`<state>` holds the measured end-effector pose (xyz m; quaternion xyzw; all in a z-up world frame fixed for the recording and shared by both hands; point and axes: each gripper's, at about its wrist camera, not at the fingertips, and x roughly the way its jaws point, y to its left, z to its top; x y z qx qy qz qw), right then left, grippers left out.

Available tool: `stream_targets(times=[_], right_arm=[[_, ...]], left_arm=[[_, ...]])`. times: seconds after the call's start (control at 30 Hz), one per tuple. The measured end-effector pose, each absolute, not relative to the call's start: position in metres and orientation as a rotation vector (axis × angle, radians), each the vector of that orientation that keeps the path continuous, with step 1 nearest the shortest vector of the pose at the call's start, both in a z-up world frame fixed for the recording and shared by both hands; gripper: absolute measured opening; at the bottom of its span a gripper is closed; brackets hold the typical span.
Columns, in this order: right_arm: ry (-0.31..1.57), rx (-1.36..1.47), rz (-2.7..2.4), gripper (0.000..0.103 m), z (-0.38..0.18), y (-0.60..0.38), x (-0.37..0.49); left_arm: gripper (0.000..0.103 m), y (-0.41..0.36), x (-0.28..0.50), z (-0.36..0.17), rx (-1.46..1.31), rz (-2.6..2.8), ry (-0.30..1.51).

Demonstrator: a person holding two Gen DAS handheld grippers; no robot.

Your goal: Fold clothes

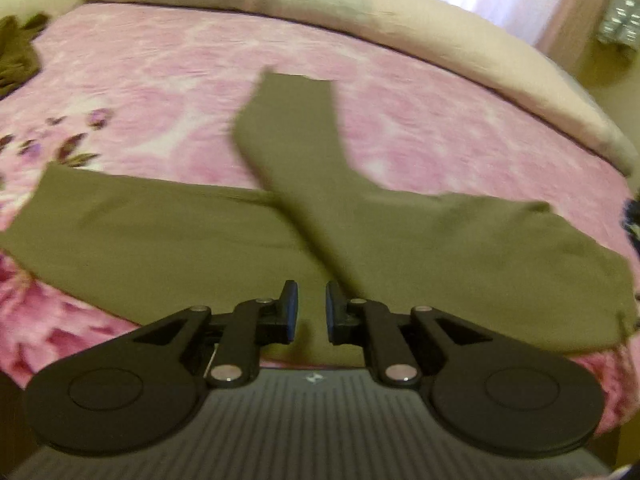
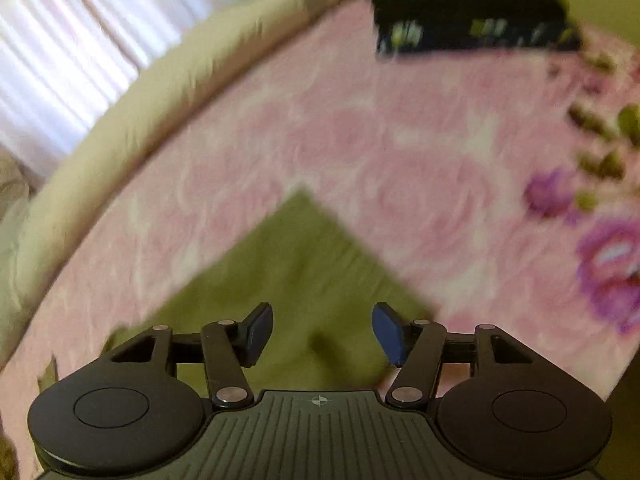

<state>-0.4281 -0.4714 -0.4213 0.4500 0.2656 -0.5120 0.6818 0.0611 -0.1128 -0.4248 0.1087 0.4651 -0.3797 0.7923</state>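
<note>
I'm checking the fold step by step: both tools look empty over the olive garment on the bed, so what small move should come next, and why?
Probably bring the left tool forward to the long flap lying diagonally across the olive garment and grip its far end. Both it and the right tool are open and hold nothing, and the garment lies on the pink bedspread with that flap skewed, not square.

Both wrist views tilt down, close over olive garment (image 1: 168, 232) on pink bedspread (image 2: 400, 152).
</note>
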Motion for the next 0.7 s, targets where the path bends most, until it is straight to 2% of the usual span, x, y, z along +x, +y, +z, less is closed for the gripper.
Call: stream_targets(times=[0.07, 0.23, 0.37, 0.43, 0.7], right_arm=[[0.691, 0.968, -1.205, 0.059, -0.425, -0.472, -0.412], [0.634, 0.897, -1.203, 0.059, -0.406, -0.465, -0.363], [0.602, 0.89, -1.04, 0.059, -0.401, -0.46, -0.297], [0.6, 0.924, -0.936, 0.059, -0.406, -0.456, -0.256], [0.62, 1.137, -0.515, 0.059, -0.459, -0.429, -0.081]], left_arm=[[0.01, -0.108, 0.083, -0.435, 0.237, -0.748, 1.011], [0.011, -0.084, 0.142, -0.461, 0.247, -0.664, 1.01], [0.011, -0.068, 0.19, -0.461, 0.263, -0.665, 0.964], [0.008, -0.056, 0.22, -0.46, 0.256, -0.636, 0.963], [0.011, -0.007, 0.307, -0.428, 0.113, -0.542, 1.081]])
